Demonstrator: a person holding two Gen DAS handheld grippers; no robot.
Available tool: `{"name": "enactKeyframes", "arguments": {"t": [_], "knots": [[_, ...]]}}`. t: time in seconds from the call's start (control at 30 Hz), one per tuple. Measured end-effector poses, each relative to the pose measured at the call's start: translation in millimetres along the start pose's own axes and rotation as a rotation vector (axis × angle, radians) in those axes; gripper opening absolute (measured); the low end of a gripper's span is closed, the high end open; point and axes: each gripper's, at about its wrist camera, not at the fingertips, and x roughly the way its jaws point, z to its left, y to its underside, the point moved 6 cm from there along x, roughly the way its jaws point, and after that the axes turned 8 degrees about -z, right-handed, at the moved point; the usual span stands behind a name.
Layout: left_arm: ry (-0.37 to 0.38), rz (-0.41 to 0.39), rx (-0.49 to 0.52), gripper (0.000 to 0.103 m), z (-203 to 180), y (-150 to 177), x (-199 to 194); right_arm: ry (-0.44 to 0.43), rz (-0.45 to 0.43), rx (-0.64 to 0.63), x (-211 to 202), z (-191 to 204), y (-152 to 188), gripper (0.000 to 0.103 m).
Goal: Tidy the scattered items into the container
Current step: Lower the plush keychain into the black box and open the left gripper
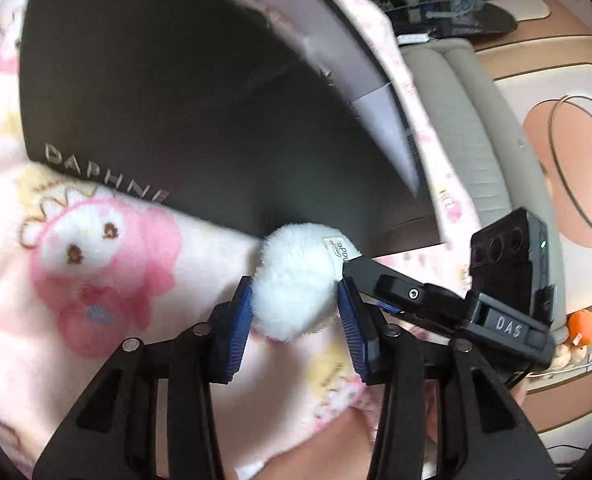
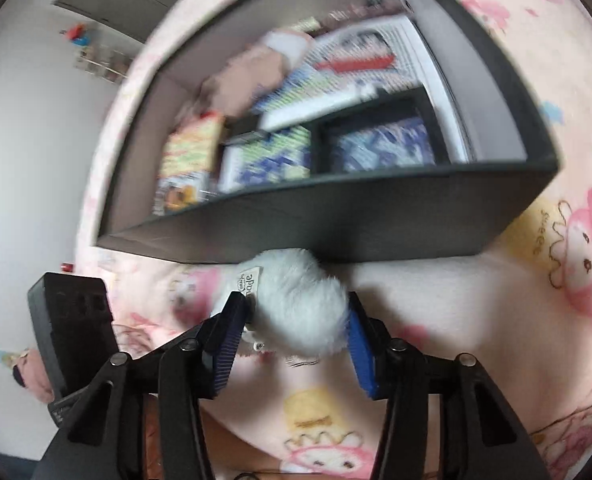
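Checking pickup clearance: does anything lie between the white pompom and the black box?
Nothing does. In the right wrist view the pompom sits right against the box's near wall; only pink blanket surrounds it.

The left tool (image 1: 296, 312) reaches up from the bottom centre of its frame, angled downward, its two blue-padded fingers (image 1: 236, 328) standing partly apart. A white pompom (image 1: 296, 280) fills the gap, its fur meeting both pads; whether they squeeze it cannot be told. The right tool (image 2: 296, 328) comes into the same spot from the lower right of the left view, pointing down more steeply. Its jaws are also partly apart around the pompom, fur brushing each pad, grip unclear. The two tools stand close together, nearly touching at the tips.
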Motion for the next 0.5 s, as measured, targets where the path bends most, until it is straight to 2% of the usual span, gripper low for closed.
{"name": "enactKeyframes", "arguments": {"t": [0.13,0.2,0.33,0.5], "knots": [[0.006,-0.054,0.063,0.043,-31,-7,-25,-0.061,-0.083,-0.044,-30,20,-4,0.043],[0.032,-0.09,0.093,0.043,-50,-18,-39,-0.085,-0.134,-0.07,-50,34,-14,0.043],[0.041,-0.164,0.154,0.043,-85,-60,-53,-0.097,-0.231,-0.168,-82,68,-50,0.043],[-0.006,-0.189,0.172,0.042,-100,-129,-31,-0.069,-0.245,-0.202,-76,86,-112,0.043]]}}
